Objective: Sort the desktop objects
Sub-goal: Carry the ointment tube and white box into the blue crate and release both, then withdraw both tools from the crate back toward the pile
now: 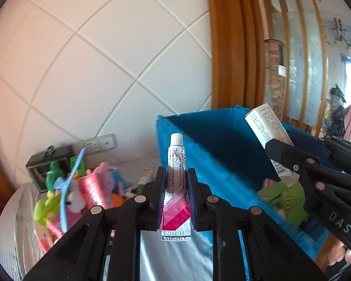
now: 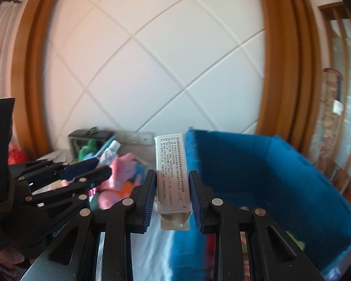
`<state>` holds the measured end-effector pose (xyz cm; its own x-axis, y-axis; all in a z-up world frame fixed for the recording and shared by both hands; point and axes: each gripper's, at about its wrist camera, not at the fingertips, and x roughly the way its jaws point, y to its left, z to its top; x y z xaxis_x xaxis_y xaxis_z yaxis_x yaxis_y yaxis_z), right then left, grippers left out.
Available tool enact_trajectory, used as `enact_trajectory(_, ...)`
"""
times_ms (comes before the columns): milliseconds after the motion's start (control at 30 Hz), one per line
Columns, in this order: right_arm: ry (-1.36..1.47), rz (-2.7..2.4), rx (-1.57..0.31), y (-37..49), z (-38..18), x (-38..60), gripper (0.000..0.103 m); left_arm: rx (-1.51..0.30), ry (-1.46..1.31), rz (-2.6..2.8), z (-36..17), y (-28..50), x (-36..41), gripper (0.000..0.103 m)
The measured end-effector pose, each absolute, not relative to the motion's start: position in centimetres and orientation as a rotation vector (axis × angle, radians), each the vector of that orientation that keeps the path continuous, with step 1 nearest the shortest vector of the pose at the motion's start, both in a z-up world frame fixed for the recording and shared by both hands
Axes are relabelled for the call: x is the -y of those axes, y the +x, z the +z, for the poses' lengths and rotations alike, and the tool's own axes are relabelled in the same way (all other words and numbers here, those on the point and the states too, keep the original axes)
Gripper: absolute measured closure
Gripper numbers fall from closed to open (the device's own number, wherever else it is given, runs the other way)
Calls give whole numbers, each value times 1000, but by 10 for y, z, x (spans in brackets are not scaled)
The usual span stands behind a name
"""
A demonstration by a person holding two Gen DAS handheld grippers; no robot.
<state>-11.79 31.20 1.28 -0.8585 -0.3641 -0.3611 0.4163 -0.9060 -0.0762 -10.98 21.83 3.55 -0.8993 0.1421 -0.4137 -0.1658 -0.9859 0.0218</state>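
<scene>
Both hands are up in the air, tilted a bit downward toward the blue bin [image 1: 222, 145]. My left gripper [image 1: 175, 194] has its fingers squeezed nearly together on a small ointment tube [image 1: 176, 182], white cap pointing up and away from me. My right gripper [image 2: 173, 196] is pinched on a white medicine box [image 2: 172, 175], standing upright, just beside the bin's near wall. A heap of soft toys [image 1: 86, 187] sits toward the tabletop's left edge.

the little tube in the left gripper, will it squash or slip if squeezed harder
The tube probably dents easily: its foil body already looks creased between the left gripper's pads. It seems light for its size. The glossy skin could slip, though the flat crimped tail should resist rolling.
</scene>
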Motion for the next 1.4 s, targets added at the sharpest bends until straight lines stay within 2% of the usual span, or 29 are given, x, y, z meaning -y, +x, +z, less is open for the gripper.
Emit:
enact_trajectory(200, 501, -2851, -175, -137, 24, -389, 75, -140, -648, 2794, 49, -123, -303, 85)
enact_trajectory(400, 628, -2935, -147, -155, 7, -459, 75, -198, -683, 2711, 44, -129, -365, 86)
enact_trajectory(733, 746, -3013, -263, -173, -16, -504, 75, -250, -706, 2684, 38, -134, -404, 85)
enact_trajectory(1000, 789, -3021, -273, -185, -25, -516, 75, -277, -711, 2705, 39, -134, -412, 85)
enact_trajectory(1033, 790, -3024, -268, -186, -25, -517, 75, -277, -716, 2705, 38, -135, -412, 83)
enact_trajectory(1067, 789, -3026, -267, -186, -25, -518, 74, -275, -720, 2709, 39, -135, -411, 73)
enact_trajectory(1100, 790, -3028, -266, -186, -24, -518, 73, -270, -717, 2713, 39, -134, -410, 54)
enact_trajectory(1133, 790, -3031, -263, -186, -24, -518, 67, -266, -707, 2717, 39, -133, -408, 43)
enact_trajectory(1167, 788, -3034, -258, -185, -24, -519, 61, -265, -689, 2724, 40, -131, -406, 28)
enact_trajectory(1233, 786, -3045, -258, -184, -23, -518, 24, -269, -648, 2732, 42, -126, -402, 24)
enact_trajectory(1267, 778, -3054, -264, -183, -22, -518, 19, -276, -642, 2734, 42, -125, -401, 24)
enact_trajectory(1367, 767, -3064, -280, -179, -20, -514, 15, -257, -642, 2738, 43, -123, -393, 24)
enact_trajectory(1400, 766, -3067, -283, -178, -19, -513, 9, -250, -646, 2743, 43, -123, -389, 24)
